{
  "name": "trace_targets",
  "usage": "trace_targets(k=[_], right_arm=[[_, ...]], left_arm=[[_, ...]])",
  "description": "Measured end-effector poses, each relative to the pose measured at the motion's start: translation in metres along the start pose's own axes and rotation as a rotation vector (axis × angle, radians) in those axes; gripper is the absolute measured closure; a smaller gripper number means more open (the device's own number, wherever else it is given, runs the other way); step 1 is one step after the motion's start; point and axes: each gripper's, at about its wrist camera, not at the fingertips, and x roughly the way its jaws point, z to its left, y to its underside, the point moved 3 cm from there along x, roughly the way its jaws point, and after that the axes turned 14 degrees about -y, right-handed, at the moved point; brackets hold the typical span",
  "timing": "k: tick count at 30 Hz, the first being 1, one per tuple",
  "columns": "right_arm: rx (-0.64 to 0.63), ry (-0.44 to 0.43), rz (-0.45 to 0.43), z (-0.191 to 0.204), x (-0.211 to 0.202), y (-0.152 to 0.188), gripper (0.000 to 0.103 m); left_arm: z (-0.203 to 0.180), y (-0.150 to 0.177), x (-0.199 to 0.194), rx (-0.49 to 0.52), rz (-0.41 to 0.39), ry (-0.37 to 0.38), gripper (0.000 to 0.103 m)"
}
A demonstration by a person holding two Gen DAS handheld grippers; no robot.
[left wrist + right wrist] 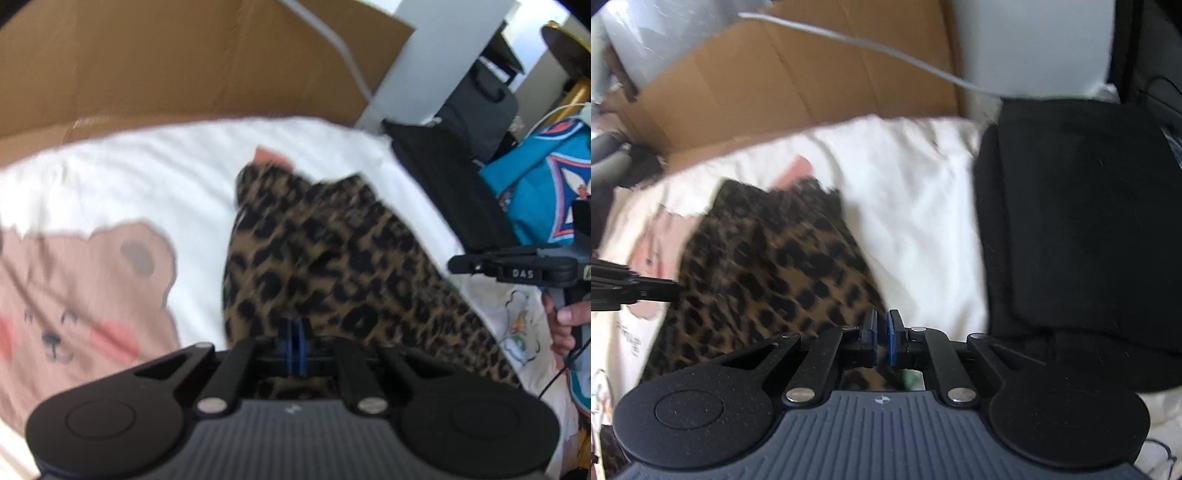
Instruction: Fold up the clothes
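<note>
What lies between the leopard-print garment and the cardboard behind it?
Only the white blanket: in the left wrist view a bare white stretch separates the leopard-print garment from the cardboard. The right wrist view agrees.

You can read one label: white letters "DAS" on the black body of your right gripper (517, 267), seen from the left wrist camera. Faint dark writing sits on the white cloth (629, 338) at the left of the right wrist view, but blur makes it unreadable. A small compass-like mark on the right gripper's grey housing carries no letters.
</note>
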Motion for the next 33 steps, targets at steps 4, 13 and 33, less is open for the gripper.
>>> trace_targets(k=[4,13,33], right_arm=[[-0.030,-0.073,-0.022,0.016,0.010,-0.014,0.085],[-0.065,-0.162,0.007,0.046,0.064,-0.033,0.079],[-0.051,-0.025,-0.036,0.039,0.032,-0.031,0.094]], left_arm=[[-0.009,-0.009,0.005,0.021,-0.013,0.005,0.099],[0.002,-0.007,0.033,-0.040,0.023,-0.014,0.100],[-0.033,-0.040,0.044,0.101,-0.066,0.122,0.099]])
